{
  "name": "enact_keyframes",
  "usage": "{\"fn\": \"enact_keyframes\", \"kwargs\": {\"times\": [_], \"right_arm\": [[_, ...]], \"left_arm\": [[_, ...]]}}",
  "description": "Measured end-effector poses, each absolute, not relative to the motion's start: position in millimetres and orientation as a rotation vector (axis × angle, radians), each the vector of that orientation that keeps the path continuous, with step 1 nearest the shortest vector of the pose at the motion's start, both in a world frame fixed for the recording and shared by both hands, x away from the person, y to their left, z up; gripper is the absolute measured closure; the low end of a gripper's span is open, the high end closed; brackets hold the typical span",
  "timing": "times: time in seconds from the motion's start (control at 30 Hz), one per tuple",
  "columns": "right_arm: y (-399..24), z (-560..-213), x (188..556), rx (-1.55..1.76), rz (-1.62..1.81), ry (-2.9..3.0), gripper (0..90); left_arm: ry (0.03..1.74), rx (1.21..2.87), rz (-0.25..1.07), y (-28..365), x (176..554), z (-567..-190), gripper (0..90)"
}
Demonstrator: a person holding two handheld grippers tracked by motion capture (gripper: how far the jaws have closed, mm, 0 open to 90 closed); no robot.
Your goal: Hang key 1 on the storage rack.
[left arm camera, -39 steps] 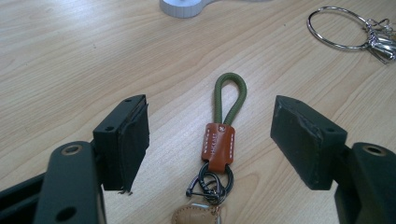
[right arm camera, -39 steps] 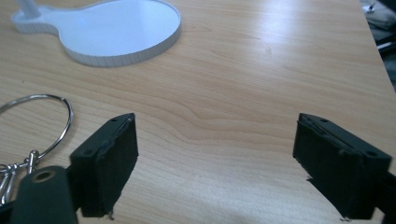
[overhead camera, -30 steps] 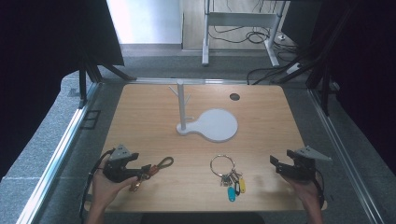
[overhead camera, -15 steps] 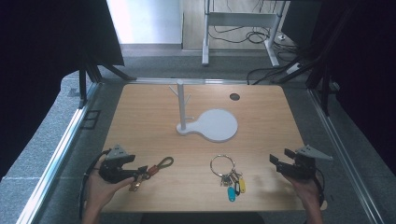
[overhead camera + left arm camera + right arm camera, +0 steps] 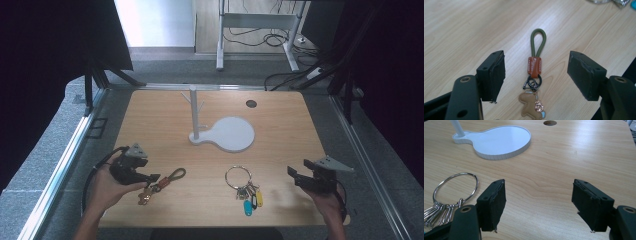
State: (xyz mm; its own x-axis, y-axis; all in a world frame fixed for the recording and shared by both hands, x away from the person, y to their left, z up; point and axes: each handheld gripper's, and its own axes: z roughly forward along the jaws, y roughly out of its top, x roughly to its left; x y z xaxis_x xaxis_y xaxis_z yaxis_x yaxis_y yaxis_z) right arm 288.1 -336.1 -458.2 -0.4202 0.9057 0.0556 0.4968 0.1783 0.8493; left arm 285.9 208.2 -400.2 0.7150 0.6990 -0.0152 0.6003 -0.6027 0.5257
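Backed off slightly toward the near-left corner over the last second: left claw (image 5: 150, 178), keychain unmoved, so a re-line-up rather than a pick. Right claw (image 5: 294, 175) barely shifted.

Light wooden worktop (image 5: 280, 135): nothing lifted off it yet.

White stand with upright pegged post and flat rounded base (image 5: 227, 134): mid-worktop, pegs empty, well apart from both claws.

Left claw (image 5: 536, 75): jaws spread wide, gripping nothing, straddling the keychain with clear gap either side.

Right claw (image 5: 539, 205): jaws equally wide, empty, hovering over bare wood just right of the ring.

Large silver key ring with keys and coloured tags (image 5: 242, 182): flat near front edge, centre-right, untouched.

Green cord-loop keychain with brown leather band and tan leather charm (image 5: 534, 72): flat at front-left, loop pointing away from the left claw, leather band centred between the pads.

Likely meaning: approach corrected, grasp pending. Closing on the leather band looks right, leaving the loop free for a peg.
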Motion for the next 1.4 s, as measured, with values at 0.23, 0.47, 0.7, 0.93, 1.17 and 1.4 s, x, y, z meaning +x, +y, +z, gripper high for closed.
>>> {"fn": "enact_keyframes", "kwargs": {"times": [0.23, 0.47, 0.7, 0.93, 1.17, 1.4], "right_arm": [[-331.6, -463.7, 290.4, 1.306, 1.110, 2.037, 28.4], [-330.6, -466.8, 291.5, 1.311, 1.094, 2.046, 28.7], [-330.6, -467.5, 291.3, 1.318, 1.092, 2.048, 29.0], [-328.6, -469.2, 291.6, 1.316, 1.075, 2.060, 29.0], [-329.3, -469.1, 291.3, 1.314, 1.072, 2.059, 29.1], [-331.5, -467.8, 289.0, 1.303, 1.079, 2.024, 29.9]], "left_arm": [[0.998, 2.536, 0.201, 194.0, 302.4, -421.5, 34.9], [1.004, 2.598, 0.149, 186.9, 311.6, -443.7, 38.4], [0.988, 2.644, 0.126, 178.5, 317.5, -455.6, 41.8], [0.986, 2.720, 0.102, 168.3, 323.1, -471.6, 43.0], [1.001, 2.762, 0.066, 167.5, 330.4, -477.8, 48.6], [1.007, 2.775, 0.053, 166.5, 331.0, -479.2, 54.6]]}}
